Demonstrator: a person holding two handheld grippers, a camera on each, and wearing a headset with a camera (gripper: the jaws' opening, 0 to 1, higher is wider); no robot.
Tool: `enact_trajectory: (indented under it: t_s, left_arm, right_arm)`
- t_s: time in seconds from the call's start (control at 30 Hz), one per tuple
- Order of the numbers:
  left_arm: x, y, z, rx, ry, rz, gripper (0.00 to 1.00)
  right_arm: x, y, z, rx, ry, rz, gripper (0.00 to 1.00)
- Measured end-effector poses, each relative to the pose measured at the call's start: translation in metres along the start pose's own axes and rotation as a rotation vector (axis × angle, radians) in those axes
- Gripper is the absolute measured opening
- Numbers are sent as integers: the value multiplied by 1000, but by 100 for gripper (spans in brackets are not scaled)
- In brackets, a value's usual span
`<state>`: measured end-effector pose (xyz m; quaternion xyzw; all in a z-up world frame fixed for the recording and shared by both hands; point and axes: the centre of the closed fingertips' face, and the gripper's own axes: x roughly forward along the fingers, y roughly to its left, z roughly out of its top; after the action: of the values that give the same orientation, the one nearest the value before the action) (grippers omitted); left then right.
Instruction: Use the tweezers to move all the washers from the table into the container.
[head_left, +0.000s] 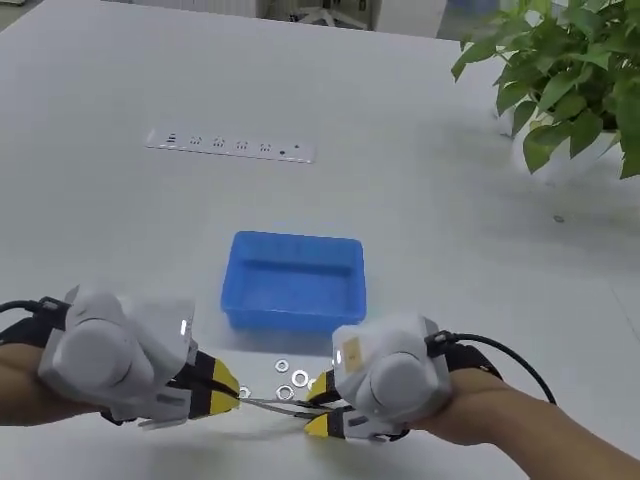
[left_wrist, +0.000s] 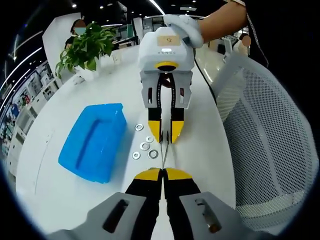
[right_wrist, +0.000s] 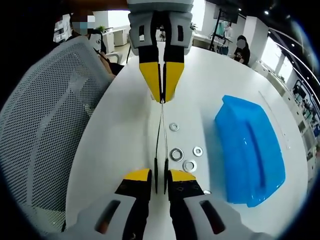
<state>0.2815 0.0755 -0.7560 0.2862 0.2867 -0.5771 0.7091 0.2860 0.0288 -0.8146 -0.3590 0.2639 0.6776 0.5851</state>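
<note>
Nearest the lens, two hand-held claws meet nose to nose low over the white surface (head_left: 420, 200), with a pair of tweezers (right_wrist: 161, 115) strung between them.

The step in hand looks like seating the tweezers in the right claw (right_wrist: 160, 173) so that it can work them. To do it well, that claw should close gently on the flats of the two arms. Enough spring should be left for the tool to open and shut. The tweezers should lie straight along the claw's own line. The left claw (left_wrist: 163, 172) would best let go only once the tool sits firm. Both should stay clear of the washers (right_wrist: 176, 154) so that none is swept aside.

The left claw is closed, its jaws pinching the end where the tweezers' arms come together. The right claw stands a little apart, its jaws bracketing the spread arms at the other end. Whether its pads already press on them cannot be told.

Five washers lie loose on the surface just beside the tweezers, between the tool and the blue container (right_wrist: 250, 150). The container sits close by, and no washer can be seen in it.
</note>
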Motion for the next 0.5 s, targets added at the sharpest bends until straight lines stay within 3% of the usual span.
enact_trajectory:
  t_s: [0.3,0.5]
  left_arm:
    - [-6,0,20,15,-33,0,5]
    - [-13,1,47,38,-90,-2,5]
  right_arm:
    - [-1,0,3,0,-6,-7,12]
    - [-7,-1,8,11,-29,-22,10]
